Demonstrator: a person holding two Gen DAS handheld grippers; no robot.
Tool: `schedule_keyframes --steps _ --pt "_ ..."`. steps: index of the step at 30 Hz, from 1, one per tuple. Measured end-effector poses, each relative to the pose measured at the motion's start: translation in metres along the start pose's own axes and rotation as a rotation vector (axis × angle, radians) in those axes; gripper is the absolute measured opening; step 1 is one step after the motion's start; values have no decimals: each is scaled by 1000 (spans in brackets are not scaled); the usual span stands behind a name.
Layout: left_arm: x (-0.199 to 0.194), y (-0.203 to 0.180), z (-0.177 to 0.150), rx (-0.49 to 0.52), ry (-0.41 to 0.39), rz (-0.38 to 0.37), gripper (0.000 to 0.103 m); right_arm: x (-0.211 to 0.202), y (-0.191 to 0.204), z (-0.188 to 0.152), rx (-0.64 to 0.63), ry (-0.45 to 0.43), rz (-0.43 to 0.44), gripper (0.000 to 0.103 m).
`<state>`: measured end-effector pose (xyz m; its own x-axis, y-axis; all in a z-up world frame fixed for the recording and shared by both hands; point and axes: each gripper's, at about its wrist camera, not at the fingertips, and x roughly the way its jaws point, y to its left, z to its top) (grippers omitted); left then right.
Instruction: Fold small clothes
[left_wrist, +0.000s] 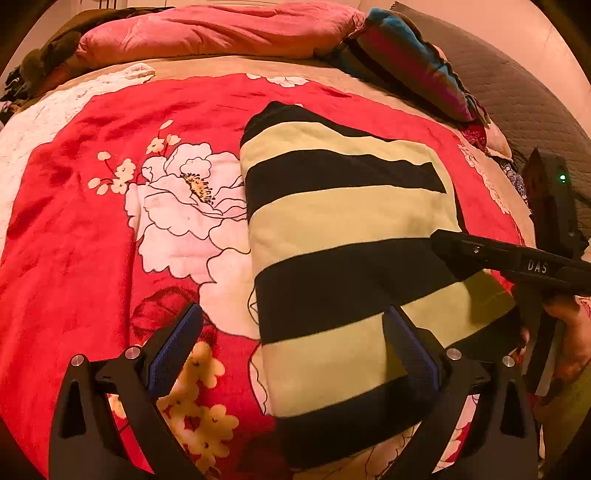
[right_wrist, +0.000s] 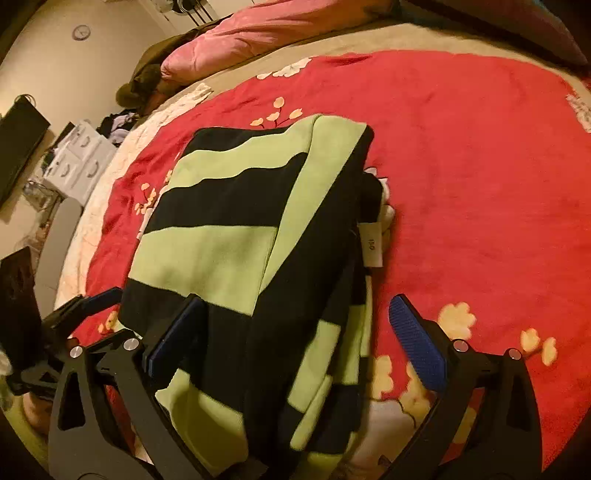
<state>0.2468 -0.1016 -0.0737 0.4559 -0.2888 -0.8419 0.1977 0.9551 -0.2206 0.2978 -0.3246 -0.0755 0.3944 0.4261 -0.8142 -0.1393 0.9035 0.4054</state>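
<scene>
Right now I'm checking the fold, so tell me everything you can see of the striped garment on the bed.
The striped garment is soft, fleecy-looking fabric in wide black and pale green bands. It lies flat on the red floral blanket, already folded lengthwise into a long, layered rectangle, one panel lapped over another. A white tag sticks out at one side edge. Both the left gripper and right gripper stand open at its near end, neither pinching it.

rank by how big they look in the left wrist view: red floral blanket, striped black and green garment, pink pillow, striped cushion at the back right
Largest to smallest as they appear:
1. red floral blanket
2. black and pale green striped folded garment
3. pink pillow
4. multicoloured striped cushion
The pillow and cushion lie further from the camera, so their true sizes are unsure.
</scene>
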Motion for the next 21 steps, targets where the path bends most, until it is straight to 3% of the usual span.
schedule_keyframes --steps 9,11,12,16,19,21 --pt "16 0 6 -13 9 -44 95 12 -14 0 71 4 104 94" --pt "20 -2 6 -18 15 -93 79 13 -14 0 74 5 128 89" --pt "21 -4 5 -20 16 -101 75 13 -12 0 72 8 153 78" --pt "19 -5 6 -31 7 -117 56 8 -3 3 45 -1 184 62" --pt "11 -1 8 -49 -16 -131 42 1 5 5 20 -23 183 57" --pt "4 1 9 -51 -28 -137 37 -5 11 6 11 -38 177 56"
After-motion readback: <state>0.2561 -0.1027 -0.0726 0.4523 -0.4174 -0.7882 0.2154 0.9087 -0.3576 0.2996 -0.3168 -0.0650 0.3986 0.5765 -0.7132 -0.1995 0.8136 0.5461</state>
